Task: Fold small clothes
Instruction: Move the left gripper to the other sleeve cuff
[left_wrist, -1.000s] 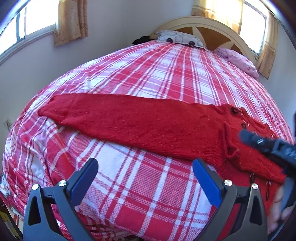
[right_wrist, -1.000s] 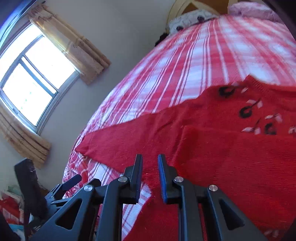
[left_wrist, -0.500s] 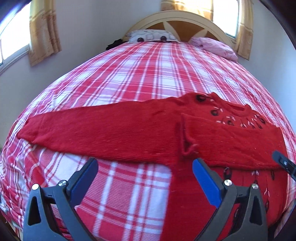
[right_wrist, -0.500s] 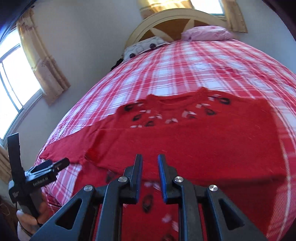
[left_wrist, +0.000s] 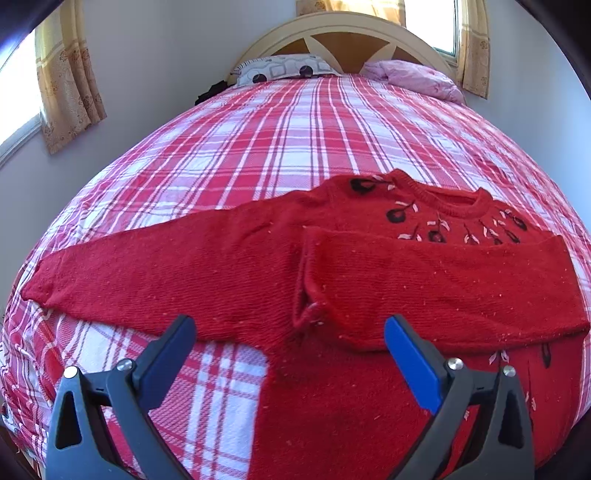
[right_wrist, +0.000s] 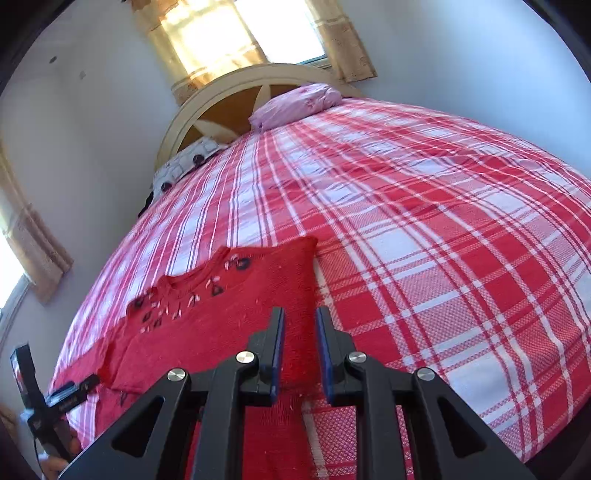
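- Red knit sweater (left_wrist: 258, 266) lies flat near the foot of the bed (left_wrist: 295, 140), neckline toward the headboard (left_wrist: 343, 40). One sleeve is folded across the chest; the other sleeve (left_wrist: 122, 273) is stretched out toward the bed's edge.
- Left gripper (left_wrist: 290, 350): jaws wide open, holding nothing, hovering over the sweater's lower body beside the folded sleeve's cuff.
- Right gripper (right_wrist: 298, 350): jaws nearly closed with a narrow gap, nothing between them, above the sweater's folded side edge.
- Risk: knit is loose and stretchy; a pinch on one layer only likely drags the folded sleeve off line.
- Risk: plaid bedsheet (right_wrist: 443, 240) is soft and could get caught with the sleeve, bunching under the fold.
- Risk: outstretched sleeve's end sits close to the mattress edge; a sideways pull may slide it off.
- Texture: fuzzy ribbed knit with pale lint specks and dark embroidered flower motifs (left_wrist: 436, 225) around the collar. Pillows (left_wrist: 284, 68) are well apart from it.
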